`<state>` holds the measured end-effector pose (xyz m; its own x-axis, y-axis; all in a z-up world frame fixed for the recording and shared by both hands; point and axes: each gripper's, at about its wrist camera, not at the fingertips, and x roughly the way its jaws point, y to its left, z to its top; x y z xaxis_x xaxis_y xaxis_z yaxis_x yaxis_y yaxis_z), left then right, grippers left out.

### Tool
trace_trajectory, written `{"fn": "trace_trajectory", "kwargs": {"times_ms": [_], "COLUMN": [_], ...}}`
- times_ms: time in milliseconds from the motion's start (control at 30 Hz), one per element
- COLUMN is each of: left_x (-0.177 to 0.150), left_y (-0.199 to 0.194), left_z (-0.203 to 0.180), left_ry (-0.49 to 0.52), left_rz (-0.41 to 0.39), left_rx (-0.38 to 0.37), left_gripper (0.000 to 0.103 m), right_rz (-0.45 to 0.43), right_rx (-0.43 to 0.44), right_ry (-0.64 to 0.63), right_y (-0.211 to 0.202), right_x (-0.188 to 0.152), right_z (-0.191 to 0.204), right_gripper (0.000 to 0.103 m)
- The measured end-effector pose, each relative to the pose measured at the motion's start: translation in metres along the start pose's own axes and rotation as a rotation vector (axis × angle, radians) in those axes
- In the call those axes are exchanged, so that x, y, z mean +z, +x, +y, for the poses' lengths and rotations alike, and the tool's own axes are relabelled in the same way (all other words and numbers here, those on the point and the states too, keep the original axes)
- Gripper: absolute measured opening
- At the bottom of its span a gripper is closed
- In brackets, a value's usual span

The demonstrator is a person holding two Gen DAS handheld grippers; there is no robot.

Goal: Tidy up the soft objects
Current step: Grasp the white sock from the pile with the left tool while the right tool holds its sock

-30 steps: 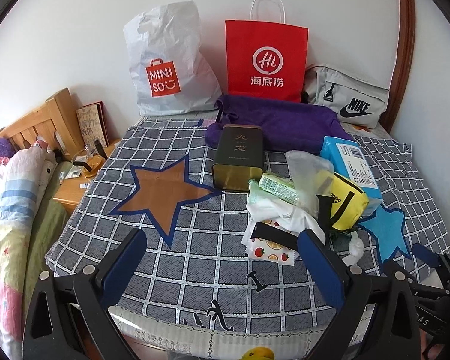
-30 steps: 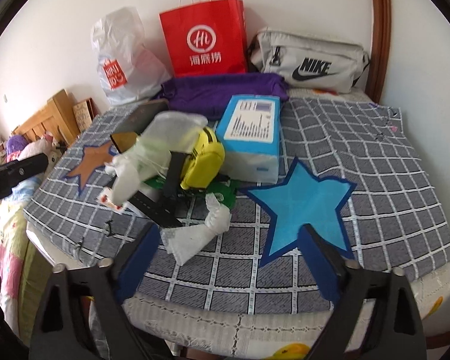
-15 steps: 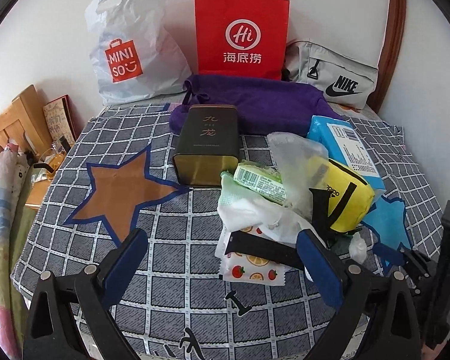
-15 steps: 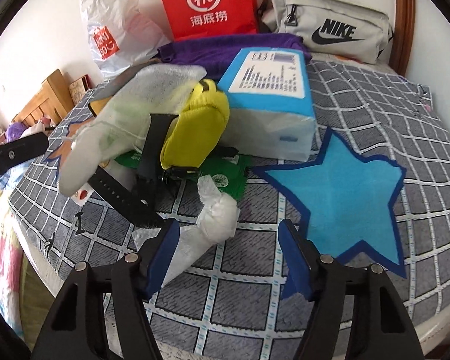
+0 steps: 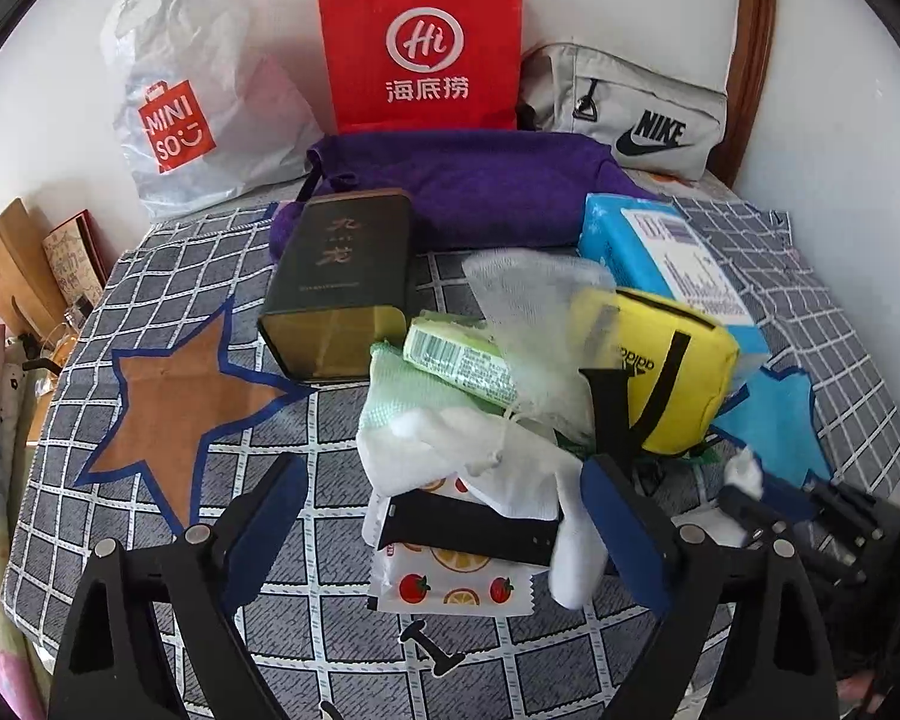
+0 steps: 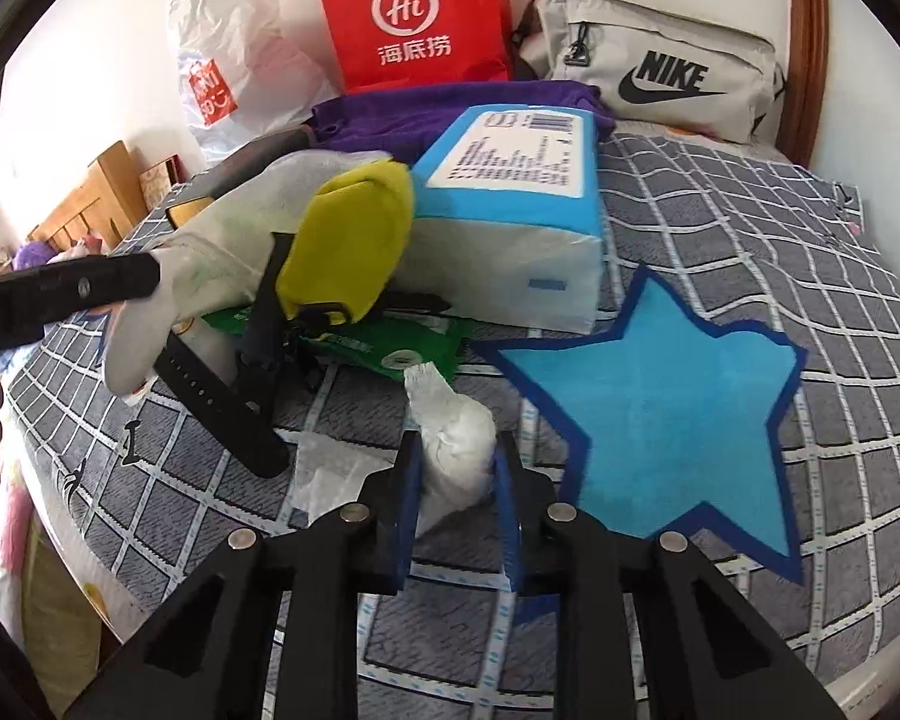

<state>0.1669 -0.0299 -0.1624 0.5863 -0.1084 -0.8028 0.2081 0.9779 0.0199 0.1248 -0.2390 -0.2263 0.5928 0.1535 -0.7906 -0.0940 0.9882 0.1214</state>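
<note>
Right wrist: two stars (image 6: 660,396), one red bag (image 6: 414,12).

"MINISO" is printed on the white plastic bag (image 5: 198,90). "Hi" and "海底捞" are shown on the red paper bag (image 5: 420,42). "NIKE" is marked on the grey waist bag (image 5: 624,114), "adidas" on the yellow pouch (image 5: 666,372), and "九龙" on the dark tin (image 5: 342,276).

Beyond the fingers (image 5: 624,531) stand two carrier bags: one red paper bag (image 5: 420,42) and one white plastic bag (image 5: 192,90). One grey waist bag (image 5: 624,108), one purple cloth (image 5: 480,180), one dark tin (image 5: 342,276), one blue tissue pack (image 5: 660,258), one yellow pouch (image 5: 672,372). Two stars on the bed cover: one brown star (image 5: 186,396), one blue star (image 6: 666,396). One white wad (image 6: 456,450) between the right fingers.
</note>
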Motion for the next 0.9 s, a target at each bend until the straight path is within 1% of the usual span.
{"fn": "trace_trajectory", "kwargs": {"times_ms": [33, 67, 100, 167, 200, 233, 267, 367, 433, 500, 567, 667, 733, 800, 867, 900], "left_x": [-0.002, -0.003, -0.005, -0.005, -0.004, -0.004, -0.003, -0.002, -0.003, -0.007, -0.01, -0.014, -0.015, -0.013, -0.009, -0.007], "left_y": [0.005, 0.01, 0.013, 0.014, 0.013, 0.01, 0.007, -0.001, -0.003, -0.002, -0.003, -0.005, -0.004, -0.007, -0.013, -0.014], "left_z": [-0.001, -0.001, 0.001, 0.01, 0.014, 0.019, 0.023, 0.034, 0.042, 0.056, 0.07, 0.089, 0.096, 0.1, 0.098, 0.096], "left_ry": [0.014, 0.021, 0.016, -0.017, -0.033, -0.046, -0.052, -0.054, -0.062, -0.092, -0.13, -0.177, -0.195, -0.214, -0.219, -0.213], "left_rz": [0.013, 0.029, 0.04, 0.048, 0.045, 0.036, 0.027, 0.006, -0.002, 0.004, 0.003, -0.003, 0.001, -0.014, -0.041, -0.039], "left_rx": [0.006, 0.013, 0.012, -0.03, -0.051, -0.063, -0.065, -0.047, -0.037, -0.018, -0.021, -0.013, -0.036, -0.071, -0.159, -0.189], "left_gripper": [0.087, 0.076, 0.07, 0.05, 0.045, 0.036, 0.03, 0.024, 0.018, 0.014, 0.012, 0.011, 0.011, 0.011, 0.012, 0.012], "right_rz": [0.0, 0.002, 0.005, 0.007, 0.007, 0.007, 0.007, 0.01, 0.017, 0.021, 0.023, 0.024, 0.029, 0.036, 0.041, 0.043], "right_rx": [-0.009, -0.015, -0.019, -0.022, -0.023, -0.027, -0.03, -0.037, -0.043, -0.045, -0.048, -0.049, -0.05, -0.055, -0.065, -0.069], "right_ry": [-0.003, -0.005, -0.005, -0.001, 0.001, 0.004, 0.007, 0.008, 0.004, 0.002, 0.001, 0.003, 0.002, 0.001, -0.006, -0.007], "right_y": [-0.001, -0.001, -0.001, -0.001, -0.001, -0.001, -0.002, -0.002, 0.0, 0.002, 0.003, 0.003, 0.003, 0.003, 0.003, 0.002], "right_x": [0.001, 0.001, 0.002, 0.002, 0.002, 0.003, 0.003, 0.004, 0.007, 0.009, 0.01, 0.01, 0.011, 0.012, 0.012, 0.013], "right_z": [-0.002, -0.004, -0.006, -0.009, -0.01, -0.011, -0.013, -0.016, -0.018, -0.018, -0.018, -0.019, -0.019, -0.018, -0.017, -0.017], "right_gripper": [0.023, 0.023, 0.023, 0.023, 0.023, 0.023, 0.023, 0.023, 0.023, 0.023, 0.023, 0.023, 0.023, 0.023, 0.023, 0.023]}}
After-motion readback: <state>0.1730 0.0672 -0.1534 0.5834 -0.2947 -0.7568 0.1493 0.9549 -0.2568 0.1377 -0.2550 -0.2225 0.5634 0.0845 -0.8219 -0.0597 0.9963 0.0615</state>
